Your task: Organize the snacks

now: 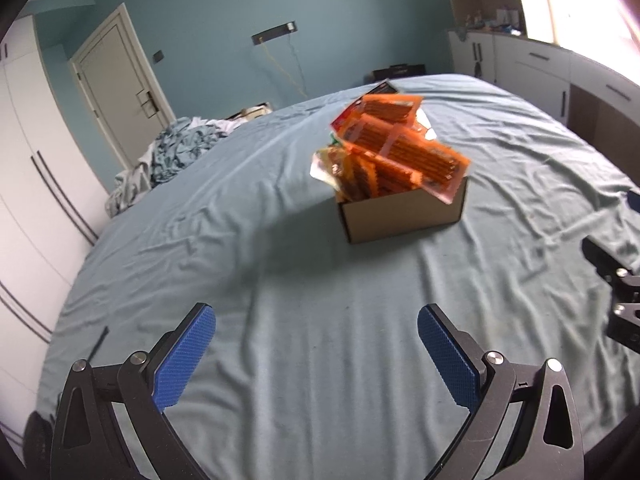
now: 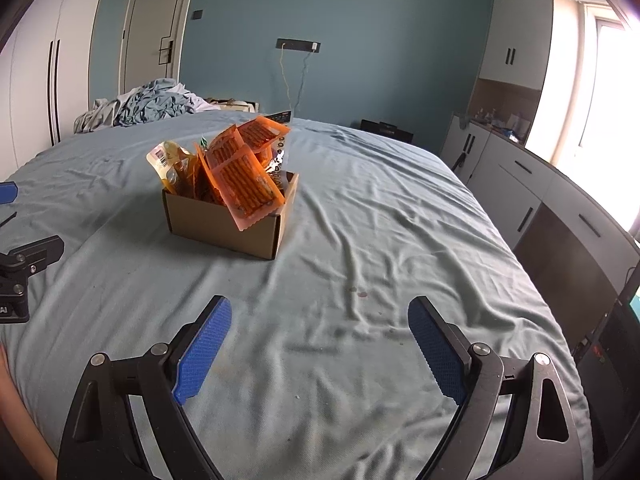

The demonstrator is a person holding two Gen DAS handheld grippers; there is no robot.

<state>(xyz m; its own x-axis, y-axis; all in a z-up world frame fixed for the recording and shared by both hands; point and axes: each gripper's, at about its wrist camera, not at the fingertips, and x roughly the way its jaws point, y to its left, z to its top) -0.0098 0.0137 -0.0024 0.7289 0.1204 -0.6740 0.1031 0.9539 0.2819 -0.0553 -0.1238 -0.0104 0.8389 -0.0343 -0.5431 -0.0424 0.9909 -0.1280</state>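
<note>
A brown cardboard box (image 1: 400, 216) (image 2: 224, 220) stands on the bed, stuffed with several orange snack packets (image 1: 404, 148) (image 2: 244, 184) that stick out above its rim; a yellow packet (image 2: 172, 164) leans at its left side. My left gripper (image 1: 316, 344) is open and empty, hovering over the sheet well short of the box. My right gripper (image 2: 320, 340) is open and empty too, also short of the box. Each gripper shows at the edge of the other's view (image 1: 616, 288) (image 2: 20, 268).
The bed (image 2: 400, 240) has a wrinkled light blue sheet. A heap of crumpled clothes (image 1: 176, 152) (image 2: 148, 104) lies at its far left corner. White cabinets (image 2: 520, 192) line the right side, wardrobes and a door the left.
</note>
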